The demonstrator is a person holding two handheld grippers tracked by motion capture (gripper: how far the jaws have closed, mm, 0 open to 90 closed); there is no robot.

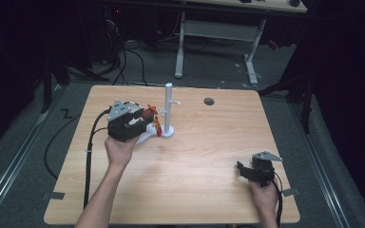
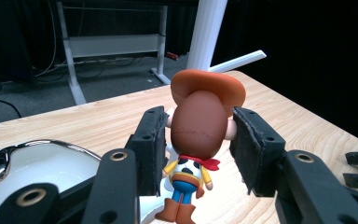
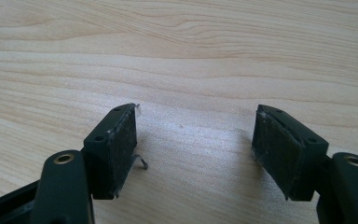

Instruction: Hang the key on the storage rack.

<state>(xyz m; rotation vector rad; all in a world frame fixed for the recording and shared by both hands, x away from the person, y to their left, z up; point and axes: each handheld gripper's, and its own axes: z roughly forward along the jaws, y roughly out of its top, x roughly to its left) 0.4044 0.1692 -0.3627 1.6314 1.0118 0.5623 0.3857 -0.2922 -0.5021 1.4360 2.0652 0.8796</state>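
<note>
I see the wooden table [image 1: 180, 190] carrying a white peg stand [image 1: 168, 107] left of centre. My left gripper [image 2: 198, 140] sits beside the stand's base with its jaws bracketing the head of a cowboy figurine [image 2: 198, 126]; I cannot tell whether the pads actually clamp it. My right gripper [image 3: 193, 144] rests released near the table's right front, holding nothing. I judge hanging the figurine on the stand remains.

Both tools are black — the left tool [image 1: 145, 121] and right tool [image 1: 243, 169] each carry a grey three-cornered plate, a trailing black cable, brass-ringed screw holes and dark padded jaw faces. Forearms bare — no sleeves.
</note>
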